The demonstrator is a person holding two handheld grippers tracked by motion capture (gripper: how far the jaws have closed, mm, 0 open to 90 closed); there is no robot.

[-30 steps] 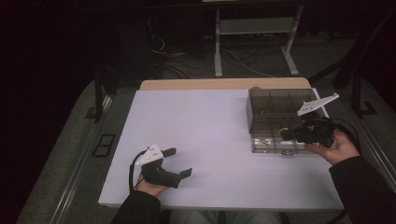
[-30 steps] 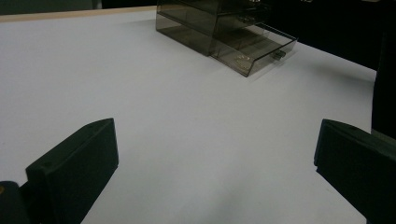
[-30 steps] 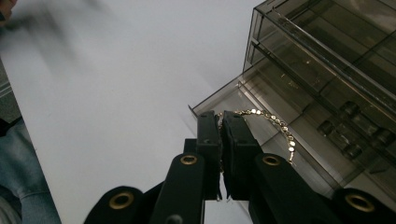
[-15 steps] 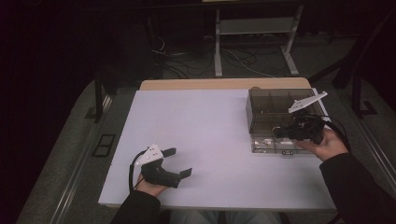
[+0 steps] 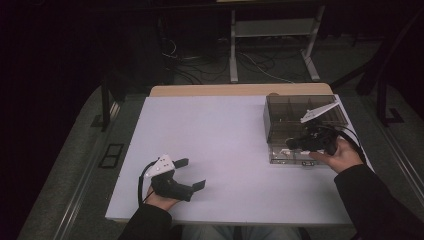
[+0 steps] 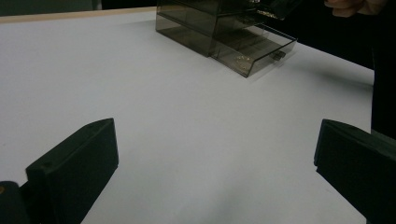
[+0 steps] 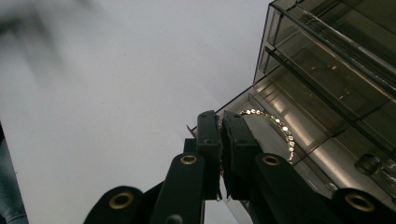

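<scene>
Right tongs clamped on a thin chain bracelet: small round gold-tone links, shiny, strung in one row. From the pinch pt it arcs up & over to the right, then hangs down over the pulled-out bottom drawer of the organiser box. Pads nearly together w/ the chain end between them; the exact pinch pt is hidden behind the pads. Bracelet is above the drawer's floor; can't tell if its lower end touches the floor.

Box: smoked see-through plastic, dark grey tint, stacked drawers, inner dividers visible from above. Sits at the far right of the white worktop. Bottom drawer is out toward the person, a small knob on a drawer front near it. Some small glinting bits lie in the open drawer in the left gripper view; too small to ID.

Left tongs wide apart, nothing between them, low over bare worktop at the near left, well apart from the box.
</scene>
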